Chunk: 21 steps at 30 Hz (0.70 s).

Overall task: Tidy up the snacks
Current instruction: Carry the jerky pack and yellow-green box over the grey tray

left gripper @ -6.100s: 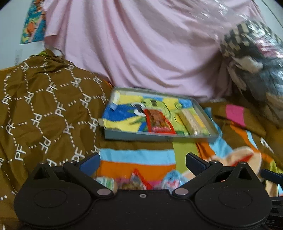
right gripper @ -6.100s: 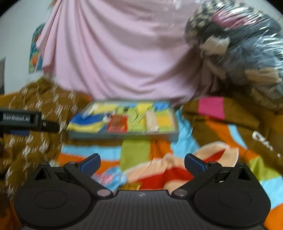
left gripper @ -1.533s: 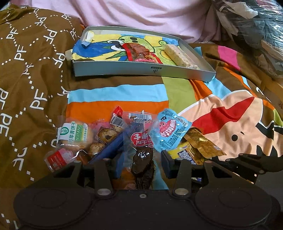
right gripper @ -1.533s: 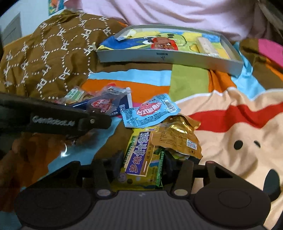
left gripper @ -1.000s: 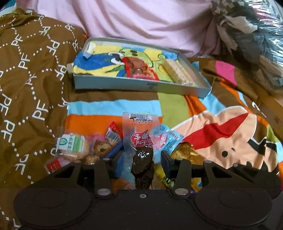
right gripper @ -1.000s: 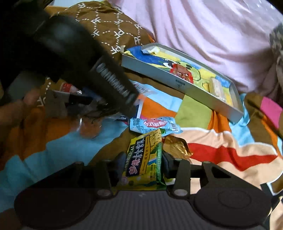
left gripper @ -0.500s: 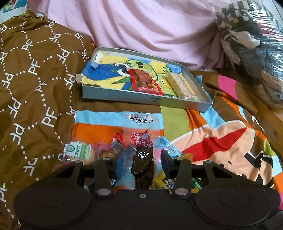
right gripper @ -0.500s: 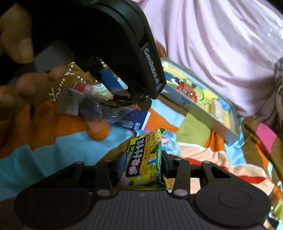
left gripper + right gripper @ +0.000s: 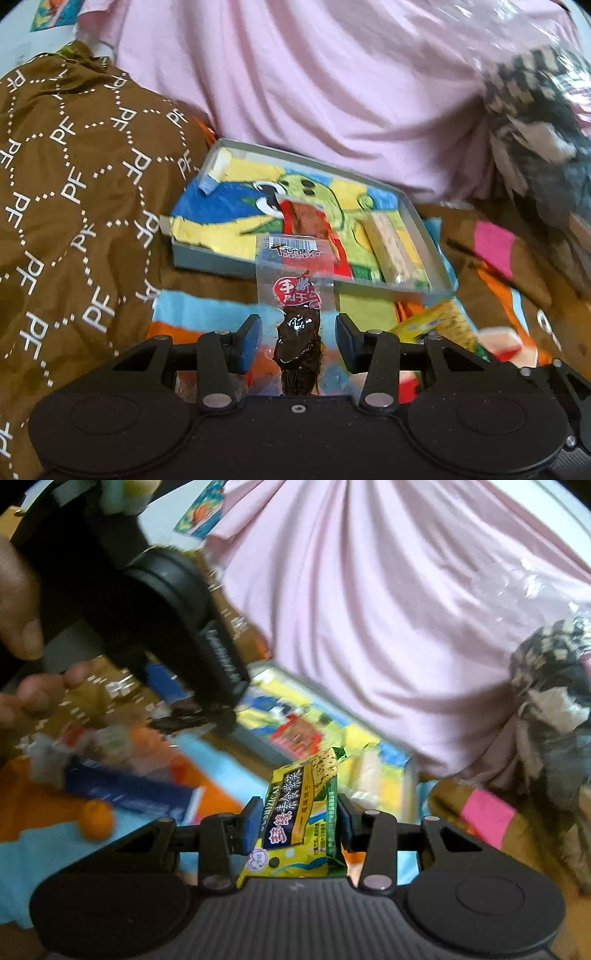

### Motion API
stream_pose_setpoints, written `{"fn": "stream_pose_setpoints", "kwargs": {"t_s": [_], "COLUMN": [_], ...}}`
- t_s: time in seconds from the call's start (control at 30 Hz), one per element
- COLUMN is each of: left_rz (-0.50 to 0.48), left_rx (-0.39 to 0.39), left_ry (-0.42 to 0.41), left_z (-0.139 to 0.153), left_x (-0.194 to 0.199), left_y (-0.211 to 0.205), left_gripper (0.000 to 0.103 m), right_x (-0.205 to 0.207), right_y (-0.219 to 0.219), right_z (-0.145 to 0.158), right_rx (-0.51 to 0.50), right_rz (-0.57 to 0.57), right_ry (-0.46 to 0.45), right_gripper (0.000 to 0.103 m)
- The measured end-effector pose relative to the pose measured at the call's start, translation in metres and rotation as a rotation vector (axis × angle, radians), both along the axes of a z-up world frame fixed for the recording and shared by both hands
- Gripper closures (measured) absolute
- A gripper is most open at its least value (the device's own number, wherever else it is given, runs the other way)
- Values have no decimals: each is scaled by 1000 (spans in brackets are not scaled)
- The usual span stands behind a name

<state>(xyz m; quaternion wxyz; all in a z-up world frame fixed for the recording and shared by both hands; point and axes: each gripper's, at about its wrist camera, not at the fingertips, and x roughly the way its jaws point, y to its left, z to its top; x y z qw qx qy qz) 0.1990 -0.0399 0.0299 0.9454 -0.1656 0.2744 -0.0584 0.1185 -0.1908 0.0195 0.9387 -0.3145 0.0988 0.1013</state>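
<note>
Clear packet: a transparent sachet [image 9: 295,295] with a dark dried snack and a red label is held upright in front of the tray, off the bedding
Yellow packet: a yellow-green biscuit pack [image 9: 301,812] is held raised, short of the tray's near wall
Left gripper [image 9: 298,341]: jaws part-way closed; the sachet is gripped by its lower end, though pad contact is hidden behind the film
Right gripper [image 9: 297,821]: jaws closed onto the biscuit pack, both pads pressed against its sides
Tray [image 9: 207,258]: a shallow grey box with a cartoon-printed liner, a red packet [image 9: 310,221] and a pale bar [image 9: 395,247] already laid inside
Step judged: both packets are being carried to the tray
Advice: each packet should be brought over the near wall, lowered flat onto a bare patch of liner beside the red packet, and released only once resting; the grippers should be kept apart
Surroundings: striped blanket [image 9: 207,314], brown quilt [image 9: 74,184], pink sheet [image 9: 332,92] behind
</note>
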Motion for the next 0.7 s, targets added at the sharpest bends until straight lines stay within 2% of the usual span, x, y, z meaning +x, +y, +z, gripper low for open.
{"fn": "stream_pose_setpoints", "kwargs": {"t_s": [0.3,0.53,0.7], "left_rz": [90,80,63], "left_rx": [-45,-23,-7], "left_ry": [-19,-49,-61], "left_z": [24,34,30], "left_x": [53,101,131], "left_y": [-12,-46,-72], "left_gripper": [57,57,57], "right_x": [71,112,137], "right_y": [-34,-60,-77], "right_z": [14,18,19], "right_rx": [78,112,149], "right_rz": [-108,-181,-227], "right_ry": [-111,-178,-201], "right_gripper": [58,58,58]}}
